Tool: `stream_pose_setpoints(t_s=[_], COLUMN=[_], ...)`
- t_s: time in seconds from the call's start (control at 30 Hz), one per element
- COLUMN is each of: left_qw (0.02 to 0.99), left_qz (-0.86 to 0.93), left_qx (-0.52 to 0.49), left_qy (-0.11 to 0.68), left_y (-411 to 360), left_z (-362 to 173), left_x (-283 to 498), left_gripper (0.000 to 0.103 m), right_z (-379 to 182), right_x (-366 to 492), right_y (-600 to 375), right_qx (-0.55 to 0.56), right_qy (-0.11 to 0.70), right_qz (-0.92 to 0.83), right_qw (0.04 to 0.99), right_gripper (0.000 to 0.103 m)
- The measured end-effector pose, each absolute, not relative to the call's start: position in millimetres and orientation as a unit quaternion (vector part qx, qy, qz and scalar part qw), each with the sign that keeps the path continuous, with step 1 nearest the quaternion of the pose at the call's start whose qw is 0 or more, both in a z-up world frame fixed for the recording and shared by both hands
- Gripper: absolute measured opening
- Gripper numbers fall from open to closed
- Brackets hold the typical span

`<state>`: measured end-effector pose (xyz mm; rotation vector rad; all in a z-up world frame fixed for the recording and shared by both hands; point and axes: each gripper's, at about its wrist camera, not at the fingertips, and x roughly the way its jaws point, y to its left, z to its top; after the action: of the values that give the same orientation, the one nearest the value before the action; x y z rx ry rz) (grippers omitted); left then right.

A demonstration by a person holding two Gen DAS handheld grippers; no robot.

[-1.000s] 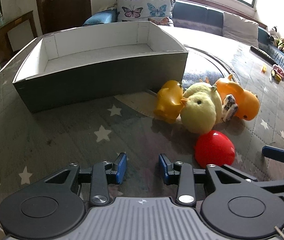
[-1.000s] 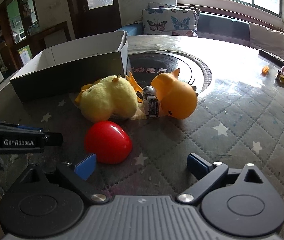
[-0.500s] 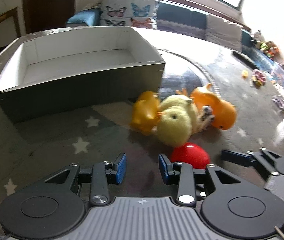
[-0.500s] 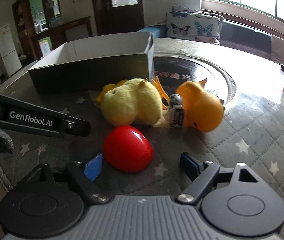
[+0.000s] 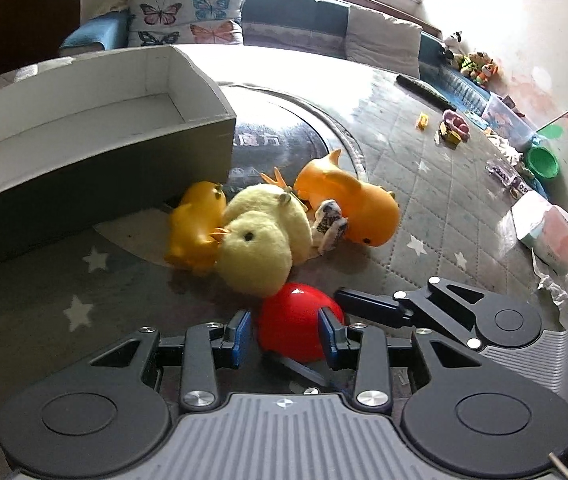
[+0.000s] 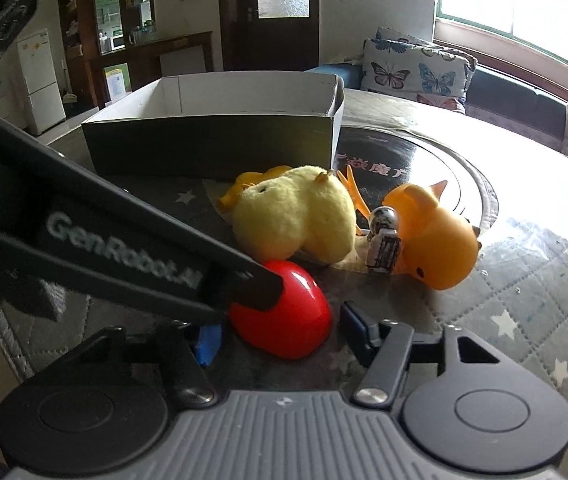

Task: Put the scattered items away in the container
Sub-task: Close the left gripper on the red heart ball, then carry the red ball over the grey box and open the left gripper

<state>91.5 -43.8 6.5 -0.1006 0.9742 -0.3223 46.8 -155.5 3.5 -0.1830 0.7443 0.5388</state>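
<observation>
A red rounded toy lies on the star-patterned table in front of a yellow plush chick. My left gripper is open, its blue pads flanking the red toy. My right gripper is open too and straddles the same toy from the other side; its right pad stands just clear of it. The left gripper's finger crosses the right wrist view and ends over the toy's top. Behind the chick lie an orange rubber animal, a small orange-yellow toy and a black-and-white figurine. The empty grey box stands behind them on the left.
In the left wrist view a black remote, small toys, a green bowl and a tissue pack lie along the table's far and right side. A sofa with butterfly cushions stands beyond.
Both grippers have closed in on the red toy. The left one swung right until its pads flank it; the right one came forward and its jaws narrowed a little.
</observation>
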Motion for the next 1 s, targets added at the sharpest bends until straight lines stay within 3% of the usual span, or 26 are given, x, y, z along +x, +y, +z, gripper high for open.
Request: stream_pose_setpoints(t_s=[0.57,1.0], left_qw=[0.863,0.896], left_qz=[-0.174,-0.167], left_qx=[-0.053,-0.061], left_qy=[0.472,0.408], left_y=[-44,-24], left_z=[3,48], left_x=[94,88], left_gripper=[0.041,0.04], right_z=[2,44], right_x=[32,38], right_y=[-161,-148], right_qx=[-0.086,-0.111], right_qy=[0.347,0.29], right_qz=[0.267,0.279], right_qw=[0.895,0.909], right_gripper=[0.056,0.056])
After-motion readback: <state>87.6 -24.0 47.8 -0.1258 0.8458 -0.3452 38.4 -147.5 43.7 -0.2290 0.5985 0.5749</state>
